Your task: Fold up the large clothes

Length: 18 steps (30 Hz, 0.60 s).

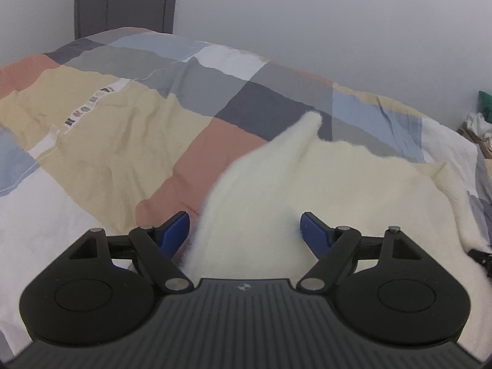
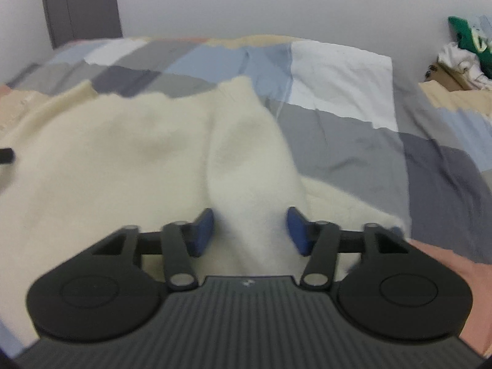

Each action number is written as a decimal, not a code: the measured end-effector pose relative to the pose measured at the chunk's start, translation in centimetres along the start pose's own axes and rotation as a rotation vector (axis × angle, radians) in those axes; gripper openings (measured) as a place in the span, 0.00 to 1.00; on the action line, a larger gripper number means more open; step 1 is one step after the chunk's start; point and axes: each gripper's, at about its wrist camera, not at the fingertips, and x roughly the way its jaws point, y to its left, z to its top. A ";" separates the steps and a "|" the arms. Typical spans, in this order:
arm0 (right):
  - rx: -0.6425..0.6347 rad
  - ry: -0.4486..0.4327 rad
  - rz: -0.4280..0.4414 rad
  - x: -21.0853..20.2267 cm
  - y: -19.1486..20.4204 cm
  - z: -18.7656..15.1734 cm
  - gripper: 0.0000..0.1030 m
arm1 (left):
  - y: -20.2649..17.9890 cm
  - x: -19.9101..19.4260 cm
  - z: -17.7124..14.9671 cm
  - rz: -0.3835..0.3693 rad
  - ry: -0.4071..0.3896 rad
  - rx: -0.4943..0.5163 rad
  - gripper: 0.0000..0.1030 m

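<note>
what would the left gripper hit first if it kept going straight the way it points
Most likely the cream sweater's sleeve, already lying between the left gripper's spread fingers; the patchwork duvet lies beneath it.

- Blurred throughout in the right wrist view: cream sweater, fuzzy-edged.
- Hidden behind the right tool: sweater's near end.
- Cut off at frame edge: green garment beyond the bed's far right corner.
- Too small to read: lettering on duvet.

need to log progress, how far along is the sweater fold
Early. Done: the cream sweater lies spread on the patchwork duvet. In hand: a sleeve sits between each gripper's jaws, left gripper and right gripper, neither clearly clamped. Left: fold the sleeves in, then the body; no fold shows.
</note>
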 end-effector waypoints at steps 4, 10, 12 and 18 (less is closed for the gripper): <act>0.026 -0.023 -0.032 -0.4 -0.8 0.2 0.16 | 0.5 -0.2 -0.1 -0.003 0.005 -0.025 0.80; 0.285 -0.053 -0.077 -0.6 -6.0 0.5 0.13 | 0.5 -0.3 -0.1 -0.007 0.009 -0.030 0.80; 0.332 -0.026 -0.093 0.4 -7.4 0.1 0.13 | 0.5 -0.1 0.0 -0.009 0.015 -0.025 0.80; 0.381 0.026 -0.097 2.5 -8.5 -1.0 0.14 | 0.8 0.3 -0.2 -0.021 0.016 -0.027 0.80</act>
